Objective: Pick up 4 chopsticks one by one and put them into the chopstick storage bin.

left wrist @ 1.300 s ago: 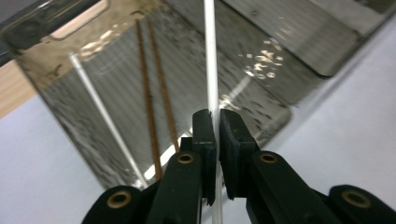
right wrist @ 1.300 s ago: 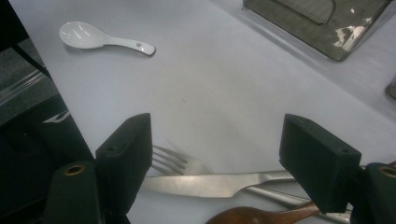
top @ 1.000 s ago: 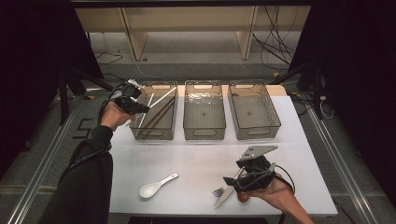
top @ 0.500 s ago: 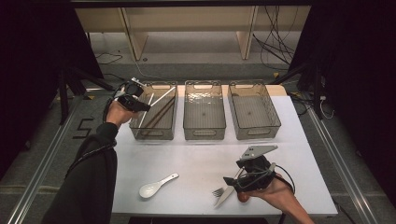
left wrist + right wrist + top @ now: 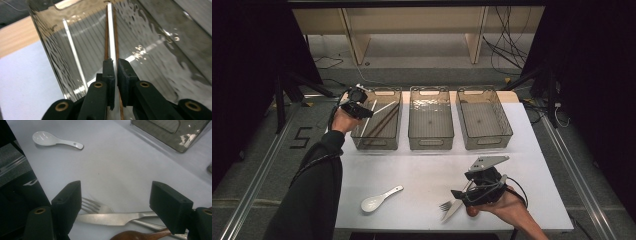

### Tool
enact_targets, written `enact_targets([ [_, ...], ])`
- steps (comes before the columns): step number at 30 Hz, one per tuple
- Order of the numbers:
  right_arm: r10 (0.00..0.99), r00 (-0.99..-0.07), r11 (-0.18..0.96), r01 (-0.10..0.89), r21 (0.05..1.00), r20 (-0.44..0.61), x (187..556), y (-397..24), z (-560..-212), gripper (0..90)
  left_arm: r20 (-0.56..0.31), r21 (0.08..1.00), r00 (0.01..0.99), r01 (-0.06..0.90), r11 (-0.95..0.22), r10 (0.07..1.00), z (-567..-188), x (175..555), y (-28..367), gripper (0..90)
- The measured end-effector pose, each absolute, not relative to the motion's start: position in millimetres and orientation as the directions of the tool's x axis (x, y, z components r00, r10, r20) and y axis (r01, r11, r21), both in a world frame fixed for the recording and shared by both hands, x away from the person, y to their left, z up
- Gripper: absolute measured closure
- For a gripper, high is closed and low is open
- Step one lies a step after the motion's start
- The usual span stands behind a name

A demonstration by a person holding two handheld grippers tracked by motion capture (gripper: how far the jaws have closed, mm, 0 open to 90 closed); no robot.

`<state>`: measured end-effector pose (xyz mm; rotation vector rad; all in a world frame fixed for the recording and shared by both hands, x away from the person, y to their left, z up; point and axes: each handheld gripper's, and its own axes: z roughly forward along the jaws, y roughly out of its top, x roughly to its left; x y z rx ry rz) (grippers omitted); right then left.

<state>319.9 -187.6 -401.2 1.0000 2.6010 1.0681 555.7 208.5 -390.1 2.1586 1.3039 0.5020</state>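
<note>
My left gripper (image 5: 362, 111) (image 5: 115, 63) hangs over the left clear bin (image 5: 377, 144), shut on a white chopstick (image 5: 386, 107) (image 5: 110, 30) that points along the bin. Inside that bin lie brown chopsticks (image 5: 382, 125) (image 5: 116, 27) and another white chopstick (image 5: 368, 119) (image 5: 72, 50). At the table's front right my right gripper (image 5: 460, 189) (image 5: 115, 192) is open, its jaws wide apart above a fork (image 5: 445, 205) (image 5: 93, 206), a knife (image 5: 455, 209) (image 5: 117, 217) and a wooden spoon (image 5: 472, 211) (image 5: 135, 235), touching none of them.
A white ceramic spoon (image 5: 377, 200) (image 5: 50, 140) lies near the front left of the white table (image 5: 427, 170). The middle bin (image 5: 431, 144) and the right bin (image 5: 484, 144) stand in a row with the left one. Dark floor and cables surround the table.
My left hand has sunk a little toward the left bin, still holding the white chopstick. The right hand has kept still.
</note>
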Motion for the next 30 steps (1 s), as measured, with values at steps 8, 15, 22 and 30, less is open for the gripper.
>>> enact_targets([
  [8,0.635,-0.766,0.522,0.523,0.674,0.102,319.4,-188.1,-400.6,26.7,0.002,0.653,0.468,0.669,-0.355,0.884,-383.6,550.1,208.1,63.6],
  [15,0.637,-0.764,0.52,0.524,0.674,0.103,319.4,-187.3,-400.1,26.7,-0.052,0.647,0.501,0.676,-0.353,0.864,-375.6,537.7,207.1,45.1],
  [22,0.638,-0.763,0.52,0.524,0.675,0.101,319.2,-187.2,-400.1,26.7,-0.095,0.656,0.575,0.65,-0.383,0.813,-364.4,511.5,200.4,29.4],
  [30,0.643,-0.759,0.517,0.528,0.674,0.101,319.5,-187.1,-400.5,26.7,-0.157,0.689,0.672,0.599,-0.407,0.723,-359.4,472.5,188.2,20.7],
])
